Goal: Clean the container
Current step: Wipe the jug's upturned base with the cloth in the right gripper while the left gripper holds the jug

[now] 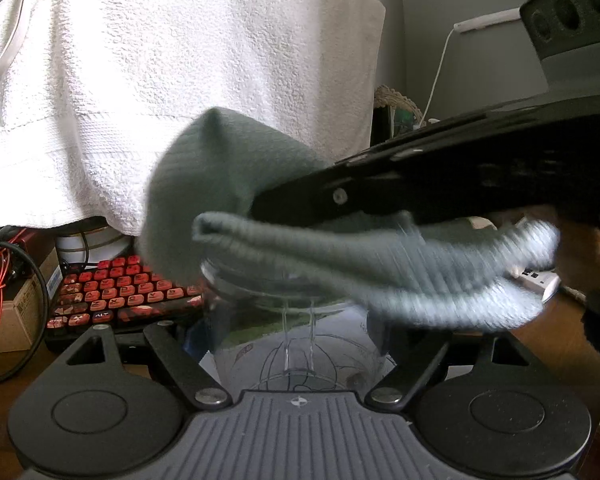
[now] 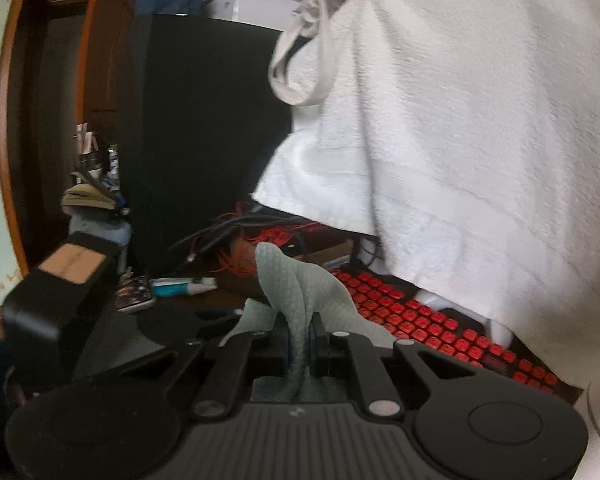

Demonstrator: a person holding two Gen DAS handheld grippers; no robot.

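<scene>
Clear container (image 1: 296, 344) sits between spread left jaws, under cloth (image 1: 340, 264).

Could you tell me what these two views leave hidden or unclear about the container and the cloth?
- Container, left wrist view: the cloth covers its mouth, so the inside is hidden.
- Cloth, left wrist view: its right end is motion-blurred, the contact with the rim unclear.
- Container, right wrist view: not visible at all.
- Left gripper: its fingertips are hidden behind the container and cloth.
- Keyboard, right wrist view: the towel overhangs its far edge.
</scene>
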